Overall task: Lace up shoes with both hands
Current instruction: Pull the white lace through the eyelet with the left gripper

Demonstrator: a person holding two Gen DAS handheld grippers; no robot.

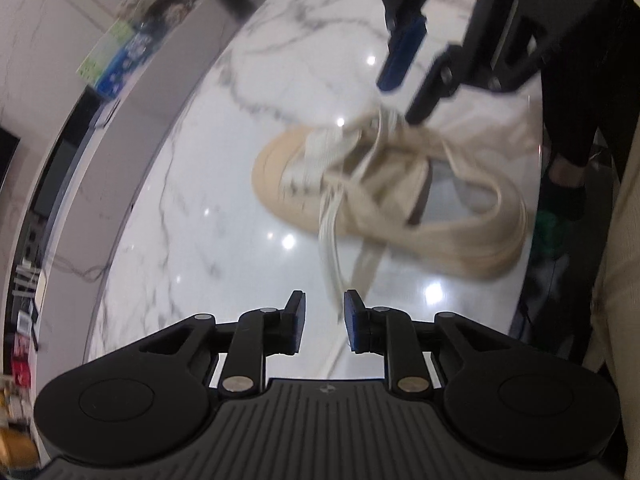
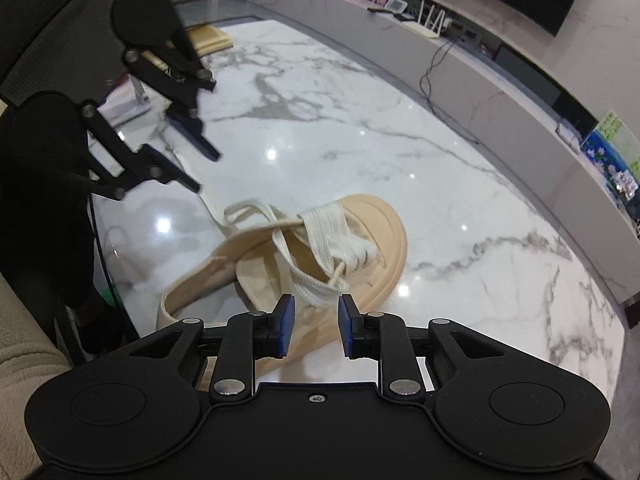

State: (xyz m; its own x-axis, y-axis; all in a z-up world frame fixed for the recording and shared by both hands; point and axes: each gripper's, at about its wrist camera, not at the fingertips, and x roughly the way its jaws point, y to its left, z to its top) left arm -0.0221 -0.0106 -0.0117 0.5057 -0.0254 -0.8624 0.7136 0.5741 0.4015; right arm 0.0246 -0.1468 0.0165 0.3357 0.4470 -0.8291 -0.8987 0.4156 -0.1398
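A beige shoe (image 1: pixel 276 164) (image 2: pixel 380 228) lies tilted on the white marble table (image 1: pixel 192 208) (image 2: pixel 460 208), blurred in the left wrist view. Its wide cream lace (image 1: pixel 332 240) (image 2: pixel 324 236) is threaded loosely across the top. Two loose strands trail toward my left gripper (image 1: pixel 324 320) (image 2: pixel 206 172), which is open, with the strand ends just ahead of its tips and not pressed. My right gripper (image 2: pixel 316 322) (image 1: pixel 400 102) hovers over the laced part of the shoe. It is open, and a lace strand runs just beyond its tips.
A long grey console (image 2: pixel 460 64) with cables, a router and boxes runs along the table's far side. A person's dark leg (image 1: pixel 572 128) stands past the table edge. Flat papers (image 2: pixel 124 104) lie at the table's far corner.
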